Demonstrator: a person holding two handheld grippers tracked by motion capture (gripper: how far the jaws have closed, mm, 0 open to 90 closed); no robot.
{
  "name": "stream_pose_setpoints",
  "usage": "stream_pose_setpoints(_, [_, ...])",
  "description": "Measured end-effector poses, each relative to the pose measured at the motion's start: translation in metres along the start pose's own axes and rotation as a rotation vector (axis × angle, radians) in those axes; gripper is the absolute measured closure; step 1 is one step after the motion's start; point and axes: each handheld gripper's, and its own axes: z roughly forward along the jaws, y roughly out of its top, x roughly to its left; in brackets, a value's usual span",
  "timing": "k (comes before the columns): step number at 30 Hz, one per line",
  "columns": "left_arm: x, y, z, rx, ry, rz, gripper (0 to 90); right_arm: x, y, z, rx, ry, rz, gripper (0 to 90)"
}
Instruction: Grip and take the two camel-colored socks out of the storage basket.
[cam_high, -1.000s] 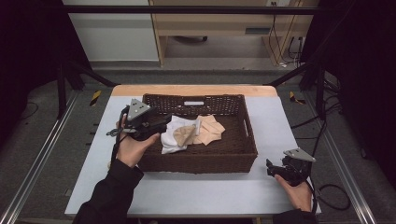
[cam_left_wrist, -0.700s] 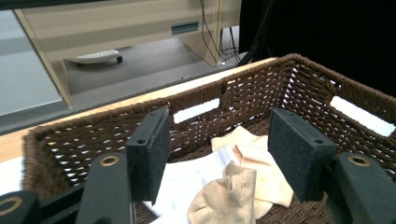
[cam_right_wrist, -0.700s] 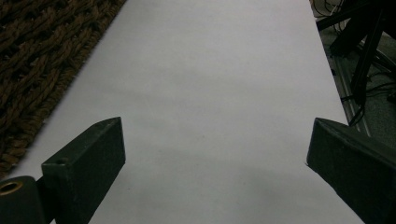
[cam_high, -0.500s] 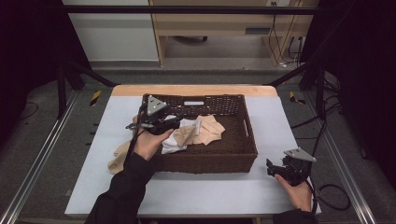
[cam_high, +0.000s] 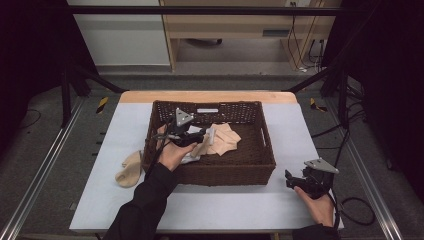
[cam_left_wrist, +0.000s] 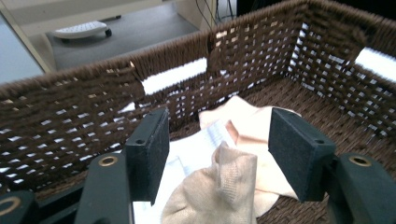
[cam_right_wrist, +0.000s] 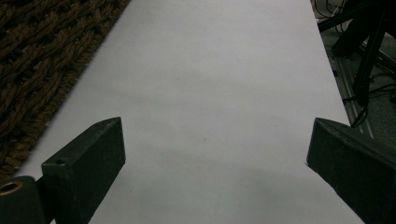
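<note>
Since the earlier frame, the left gripper (cam_high: 196, 134) has been carried further over the wicker basket (cam_high: 260, 159), above the pile of socks (cam_left_wrist: 219, 186). Its jaws are spread, with a beige sock bunched between them but not pinched. One tan sock (cam_high: 130, 169) is seen on the table (cam_high: 90, 150), just left of the basket. The right gripper (cam_high: 292, 179) is held over bare table, jaws spread wide.

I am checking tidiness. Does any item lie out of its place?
Yes. One beige sock lies on the white table, left of the brown wicker basket, while the other pale cloth pieces lie inside it.
</note>
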Motion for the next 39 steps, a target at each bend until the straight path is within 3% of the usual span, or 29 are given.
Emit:
stream_pose_setpoints(7, [-0.005, -0.010, 0.014, 0.056, -0.003, 0.030, 37.8, 0.000, 0.000, 0.000, 0.002, 0.000, -0.001, 4.7])
stream_pose_setpoints(13, [-0.005, -0.014, 0.019, 0.097, -0.003, 0.025, 37.2, 0.000, 0.000, 0.001, 0.005, -0.003, -0.003, 4.7])
stream_pose_setpoints(20, [-0.007, -0.019, 0.024, 0.169, -0.001, 0.080, 38.4, 0.000, 0.000, 0.001, 0.006, -0.005, -0.005, 4.7])
stream_pose_setpoints(23, [-0.009, -0.020, 0.025, 0.194, -0.001, 0.096, 43.0, 0.000, 0.000, 0.001, 0.007, -0.005, -0.006, 4.7])
stream_pose_setpoints(24, [-0.009, -0.020, 0.025, 0.204, -0.004, 0.093, 50.7, 0.000, 0.000, 0.001, 0.007, -0.005, -0.006, 4.7])
stream_pose_setpoints(31, [-0.008, -0.020, 0.024, 0.256, -0.041, 0.076, 74.0, 0.001, 0.000, 0.000, 0.007, -0.004, -0.003, 4.8])
stream_pose_setpoints(39, [-0.005, -0.019, 0.021, 0.245, -0.053, 0.067, 78.8, 0.000, 0.000, 0.000, 0.010, -0.004, -0.002, 4.8])
